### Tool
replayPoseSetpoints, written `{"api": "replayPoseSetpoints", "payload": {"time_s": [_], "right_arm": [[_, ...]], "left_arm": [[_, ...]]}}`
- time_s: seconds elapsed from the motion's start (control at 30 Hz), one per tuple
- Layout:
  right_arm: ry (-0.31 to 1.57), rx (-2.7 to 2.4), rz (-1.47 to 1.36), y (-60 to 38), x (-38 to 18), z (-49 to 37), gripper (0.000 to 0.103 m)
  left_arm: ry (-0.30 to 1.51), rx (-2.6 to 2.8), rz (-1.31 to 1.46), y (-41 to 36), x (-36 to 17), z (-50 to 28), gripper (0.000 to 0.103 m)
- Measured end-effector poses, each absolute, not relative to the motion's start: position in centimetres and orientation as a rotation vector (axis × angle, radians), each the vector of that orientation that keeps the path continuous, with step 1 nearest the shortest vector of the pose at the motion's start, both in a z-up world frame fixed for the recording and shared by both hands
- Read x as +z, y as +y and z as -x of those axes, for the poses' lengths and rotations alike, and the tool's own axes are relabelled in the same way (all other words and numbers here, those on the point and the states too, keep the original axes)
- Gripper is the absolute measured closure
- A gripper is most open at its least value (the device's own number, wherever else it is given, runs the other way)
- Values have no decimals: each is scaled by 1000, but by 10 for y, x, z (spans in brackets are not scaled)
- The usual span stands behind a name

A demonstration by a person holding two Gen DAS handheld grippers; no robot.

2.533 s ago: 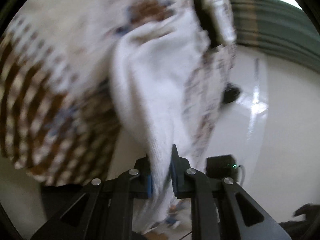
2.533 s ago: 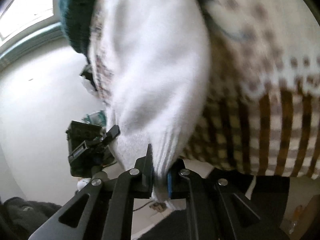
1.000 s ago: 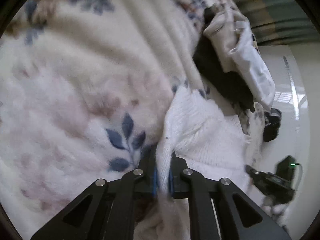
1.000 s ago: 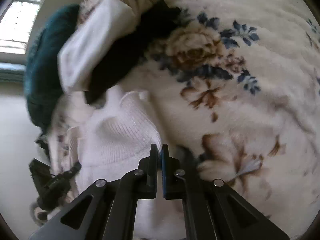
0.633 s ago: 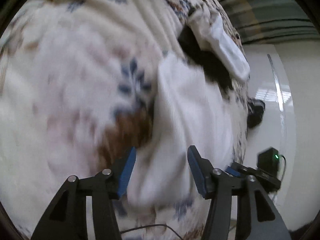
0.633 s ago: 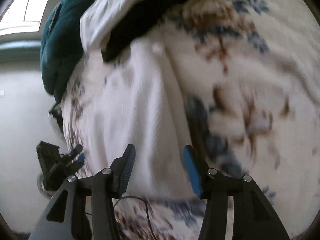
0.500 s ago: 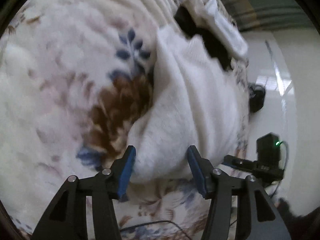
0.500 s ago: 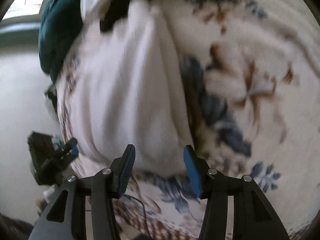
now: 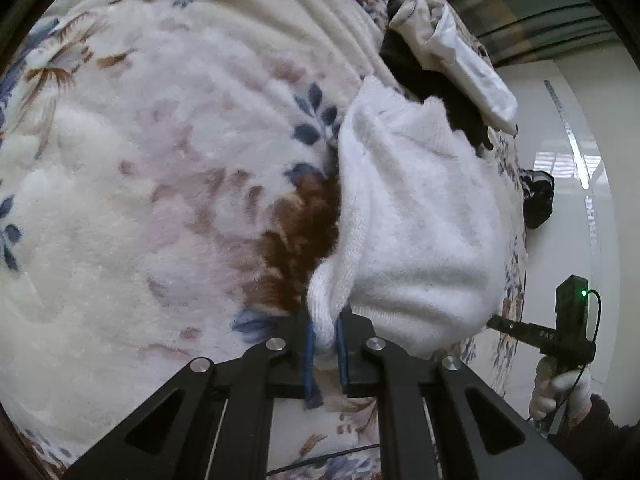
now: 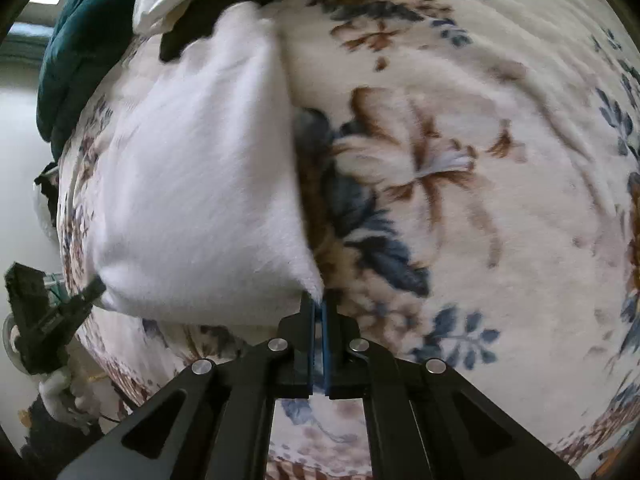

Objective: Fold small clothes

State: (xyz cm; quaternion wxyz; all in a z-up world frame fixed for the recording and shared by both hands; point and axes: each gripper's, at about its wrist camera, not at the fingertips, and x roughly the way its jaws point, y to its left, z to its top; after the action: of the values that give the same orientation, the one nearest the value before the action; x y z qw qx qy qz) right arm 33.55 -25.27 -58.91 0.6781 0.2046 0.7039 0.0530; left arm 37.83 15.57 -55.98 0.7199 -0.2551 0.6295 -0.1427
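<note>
White knit garment lies on the floral blanket. The left gripper pinches one near corner; the right gripper, pads pressed together, apparently nips the other, though blur obscures contact. Holding both corners lets the near edge be carried over. A pile of other clothes touches the far edge, crowding the fold.
</note>
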Motion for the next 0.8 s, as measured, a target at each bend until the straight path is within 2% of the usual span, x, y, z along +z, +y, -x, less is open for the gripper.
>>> {"api": "replayPoseSetpoints", "payload": {"time_s": [0.1, 0.17, 0.2, 0.23, 0.27, 0.3, 0.33, 0.37, 0.53, 0.63, 0.67, 0.7, 0.73, 0.77, 0.8], "right_arm": [[1611, 125, -432, -247, -597, -336, 101], [1675, 182, -515, -245, -607, -339, 100], [1684, 193, -566, -250, -606, -340, 100], [1673, 211, -601, -256, -601, -341, 94], [1660, 202, -603, -262, -594, -344, 83], [1634, 191, -605, -271, -586, -348, 77], [1591, 194, -624, -279, -576, -356, 64], [1555, 194, -638, -285, -569, -364, 55], [1411, 195, -619, -282, -563, -438, 53], [1391, 229, -558, -263, -572, -486, 53], [1401, 244, -539, -253, -576, -499, 53], [1412, 257, -513, -245, -580, -509, 53], [1412, 255, -470, -240, -581, -517, 71], [1401, 226, -419, -233, -581, -524, 97], [1385, 201, -378, -232, -575, -527, 98]], "left_arm": [[1430, -345, 578, 153, -564, -373, 93], [1476, -357, 603, 152, -561, -373, 80], [1485, -342, 607, 153, -554, -373, 77], [1473, -350, 614, 154, -546, -375, 72], [1453, -353, 614, 154, -537, -379, 60], [1420, -349, 603, 153, -527, -387, 54], [1392, -347, 592, 151, -520, -395, 45], [1354, -358, 588, 147, -515, -410, 44], [1313, -399, 509, 110, -535, -494, 43], [1361, -423, 444, 79, -569, -537, 47], [1383, -437, 421, 72, -579, -545, 82], [1400, -443, 397, 67, -584, -549, 98], [1395, -444, 388, 64, -582, -550, 98], [1366, -456, 386, 63, -573, -548, 98], [1321, -457, 390, 66, -559, -545, 98]]}}
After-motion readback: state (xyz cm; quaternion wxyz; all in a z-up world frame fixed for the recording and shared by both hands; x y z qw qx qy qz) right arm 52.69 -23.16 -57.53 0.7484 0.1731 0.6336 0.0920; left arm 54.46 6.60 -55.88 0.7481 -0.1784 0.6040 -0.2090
